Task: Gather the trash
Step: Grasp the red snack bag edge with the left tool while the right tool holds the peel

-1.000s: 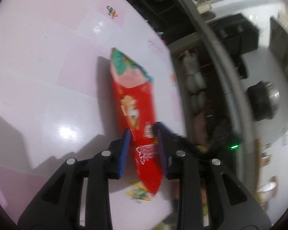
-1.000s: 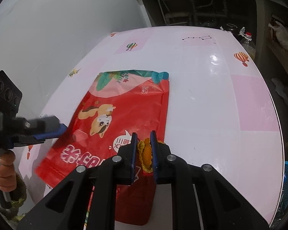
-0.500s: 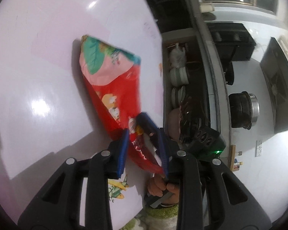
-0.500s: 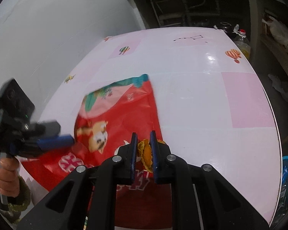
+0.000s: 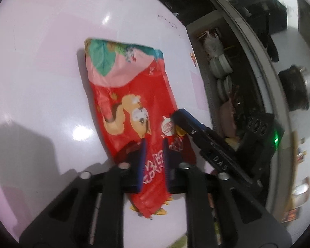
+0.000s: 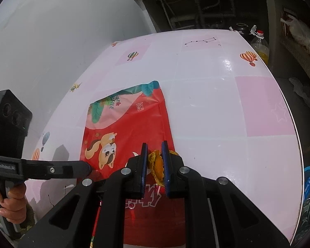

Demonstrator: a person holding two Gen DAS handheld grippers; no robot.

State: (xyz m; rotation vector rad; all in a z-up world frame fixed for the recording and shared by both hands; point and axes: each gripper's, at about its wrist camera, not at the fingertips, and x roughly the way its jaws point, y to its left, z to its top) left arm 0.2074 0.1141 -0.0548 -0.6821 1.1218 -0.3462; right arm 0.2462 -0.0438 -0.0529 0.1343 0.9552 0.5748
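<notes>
My left gripper (image 5: 153, 161) has just been closing, and the near end of the red bag (image 5: 132, 107) sits between its blue pads; compared with a second ago the gap is plainly narrower, so I read it as pinching the bag's lower edge now. The bag has also swung since then: it lay long and thin from this side, and now it shows its broad printed face. My right gripper (image 6: 155, 161) has not shifted, and its fingers are clamped on a yellow-orange peel (image 6: 156, 163), held just over the bag's near end.

To me this means the bag is being held ready to take the peel, though I can't see whether its mouth is open.

The bag lies on the pink table (image 6: 217, 111), glossy red with a cartoon dog, a pink and teal band at its far end, looking limp and crinkled.
</notes>
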